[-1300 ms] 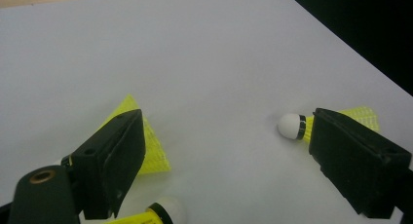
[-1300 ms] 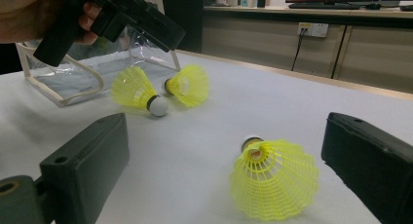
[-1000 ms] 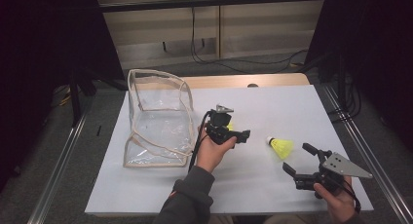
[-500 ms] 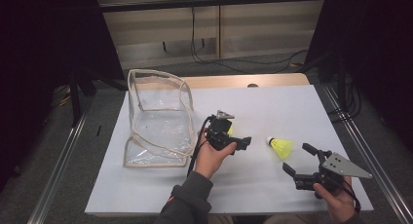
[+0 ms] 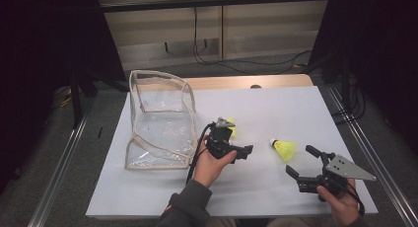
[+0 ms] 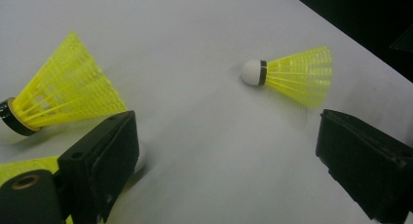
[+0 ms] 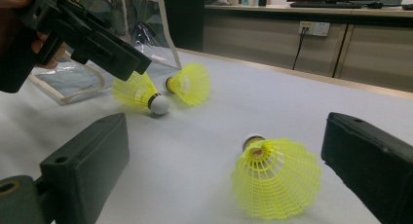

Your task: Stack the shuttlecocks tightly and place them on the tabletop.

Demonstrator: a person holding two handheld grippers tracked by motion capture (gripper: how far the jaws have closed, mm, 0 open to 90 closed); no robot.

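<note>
Table [image 5: 296, 103]: white top over a wooden board, edge showing at the far side. Floor [image 5: 103, 138]: grey carpet, metal rails [image 5: 59, 177] along both flanks. Far wall [image 5: 256, 34]: beige panelling with a socket [image 7: 311, 28] and black cables [image 5: 207, 49] hanging down (surroundings dark, light falling on the table).

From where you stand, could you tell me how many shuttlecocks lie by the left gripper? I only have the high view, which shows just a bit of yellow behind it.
Observer: Two. The right gripper view shows a nearer shuttlecock and a farther shuttlecock close together on the table.
Operator: Thank you. Is the left gripper holding either one?
Observer: No. In the left gripper view, the left gripper has its jaws wide apart, with bare table between them.
</note>
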